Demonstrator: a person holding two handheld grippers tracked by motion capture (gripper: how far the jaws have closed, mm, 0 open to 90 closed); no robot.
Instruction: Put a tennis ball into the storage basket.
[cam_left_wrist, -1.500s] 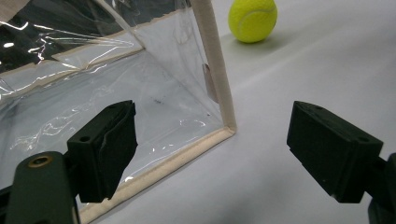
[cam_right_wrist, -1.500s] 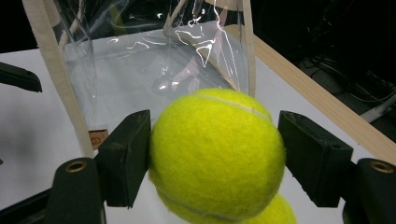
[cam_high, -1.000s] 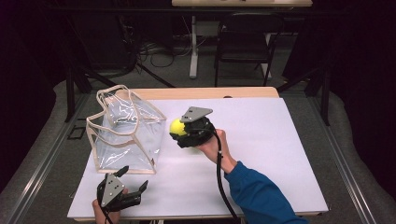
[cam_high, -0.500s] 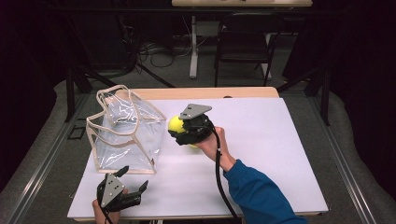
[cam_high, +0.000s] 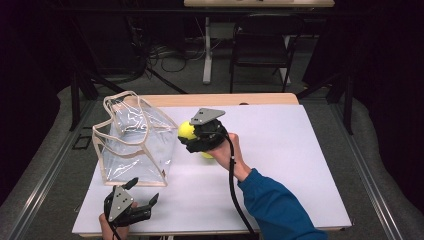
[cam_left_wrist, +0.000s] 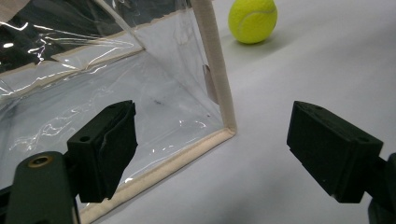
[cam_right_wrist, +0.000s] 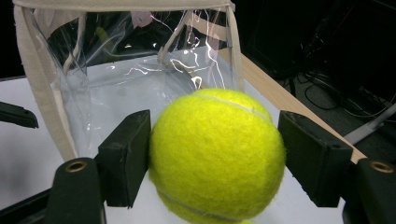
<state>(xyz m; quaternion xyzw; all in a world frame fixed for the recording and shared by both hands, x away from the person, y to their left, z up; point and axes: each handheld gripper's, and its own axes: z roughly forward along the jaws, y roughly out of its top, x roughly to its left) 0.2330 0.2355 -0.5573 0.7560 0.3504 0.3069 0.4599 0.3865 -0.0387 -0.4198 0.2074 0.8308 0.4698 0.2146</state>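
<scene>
On the desk (cam_high: 300, 165) the bag (cam_high: 132, 142) stands at the left; just right of it the right claw (cam_high: 186, 134) grips one ball (cam_high: 187, 130), another ball (cam_high: 207, 154) lying beneath the hand.

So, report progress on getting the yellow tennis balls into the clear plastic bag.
Done: the right gripper has one yellow tennis ball clamped between its jaws, lifted beside the clear plastic bag with beige trim. In hand: carrying it toward the bag. Left: dropping it in, then the second yellow tennis ball lying on the white table. The left gripper waits open.
</scene>
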